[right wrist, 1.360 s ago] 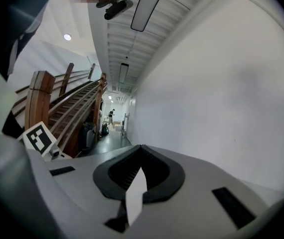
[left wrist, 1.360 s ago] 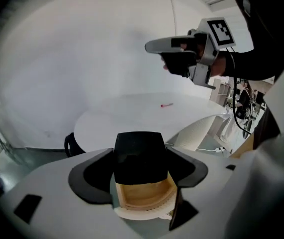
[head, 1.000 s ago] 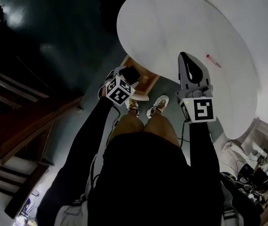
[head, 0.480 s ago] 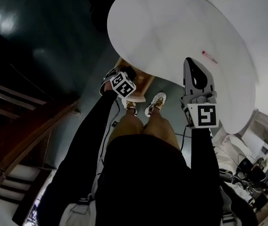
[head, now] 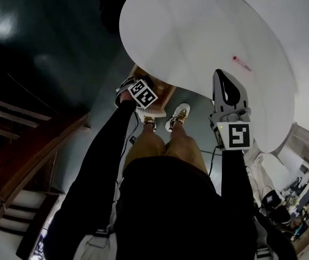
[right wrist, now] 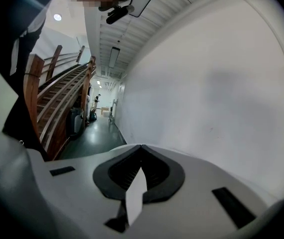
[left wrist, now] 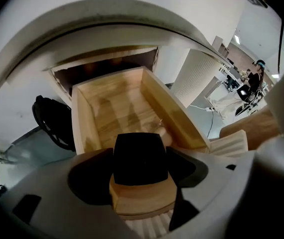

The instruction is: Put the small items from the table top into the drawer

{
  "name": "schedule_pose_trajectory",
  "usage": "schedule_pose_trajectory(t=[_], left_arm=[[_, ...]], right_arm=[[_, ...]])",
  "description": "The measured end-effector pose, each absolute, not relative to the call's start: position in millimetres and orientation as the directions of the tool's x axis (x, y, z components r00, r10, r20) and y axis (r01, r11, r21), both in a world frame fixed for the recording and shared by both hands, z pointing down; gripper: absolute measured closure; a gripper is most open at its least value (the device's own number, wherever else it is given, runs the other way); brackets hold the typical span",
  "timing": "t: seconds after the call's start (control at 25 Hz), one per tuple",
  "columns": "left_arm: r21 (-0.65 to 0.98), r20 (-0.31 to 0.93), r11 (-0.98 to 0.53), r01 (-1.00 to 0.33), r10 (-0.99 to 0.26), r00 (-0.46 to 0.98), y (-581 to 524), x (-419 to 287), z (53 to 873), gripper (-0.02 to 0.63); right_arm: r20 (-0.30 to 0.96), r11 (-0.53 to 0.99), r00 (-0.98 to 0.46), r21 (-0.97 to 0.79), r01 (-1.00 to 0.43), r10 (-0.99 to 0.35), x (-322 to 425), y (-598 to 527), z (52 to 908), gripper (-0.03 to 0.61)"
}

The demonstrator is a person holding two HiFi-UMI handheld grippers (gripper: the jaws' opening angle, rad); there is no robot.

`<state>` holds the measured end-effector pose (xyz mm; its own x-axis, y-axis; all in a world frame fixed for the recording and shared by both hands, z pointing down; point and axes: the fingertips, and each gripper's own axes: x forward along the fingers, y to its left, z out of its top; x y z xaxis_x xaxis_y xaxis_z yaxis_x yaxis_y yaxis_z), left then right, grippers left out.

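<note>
Standing on a dark, glossy floor (head: 62, 47), the person looks down past pale shoes (head: 179, 117) to the near edge of a round white table (head: 198, 31), its top smooth and matte and almost bare. To the left a wooden staircase (head: 19, 123) climbs along the side of the room, and the right gripper view shows a long corridor beside a plain pale wall with strip lights overhead. Below the table's rim a light wooden drawer (left wrist: 82, 123) stands pulled out towards the person, its grained bottom in plain sight and its front faced with white ribs. The left gripper (head: 145, 85) is down at that front with its jaws clamped on the drawer's handle (left wrist: 142, 198) — a rounded wooden block with a black piece on top of it. Behind the drawer rises the table's ribbed white pedestal (left wrist: 197, 78). The right gripper (head: 221, 75) hangs above the table's near edge, pointing away from the person, its jaws pressed together with nothing between them. Farther out on the top, beyond and a little to the right of that gripper and well apart from the drawer, lies the one small item (head: 242, 64) — slim, pinkish-red and stick-like, set at a slant, too small to name.
</note>
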<state>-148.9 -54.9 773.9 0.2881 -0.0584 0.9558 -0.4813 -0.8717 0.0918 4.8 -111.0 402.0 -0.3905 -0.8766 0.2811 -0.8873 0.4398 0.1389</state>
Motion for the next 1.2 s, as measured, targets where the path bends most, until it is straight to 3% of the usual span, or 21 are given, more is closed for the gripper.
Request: schedule_pose_trajectory(t=[0.76, 1.2], left_arm=[[0.102, 0.952, -0.875, -0.474, -0.053, 0.302, -54, -147, 771, 0.265], [0.069, 0.935, -0.871, -0.485, -0.112, 0.335, -55, -149, 756, 0.265]], right_arm=[[0.277, 0.447, -0.397, 0.148, -0.882, -0.875, 1, -108, 401, 0.552], [0.272, 0.436, -0.385, 0.161, -0.885, -0.882, -1, -106, 395, 0.552]])
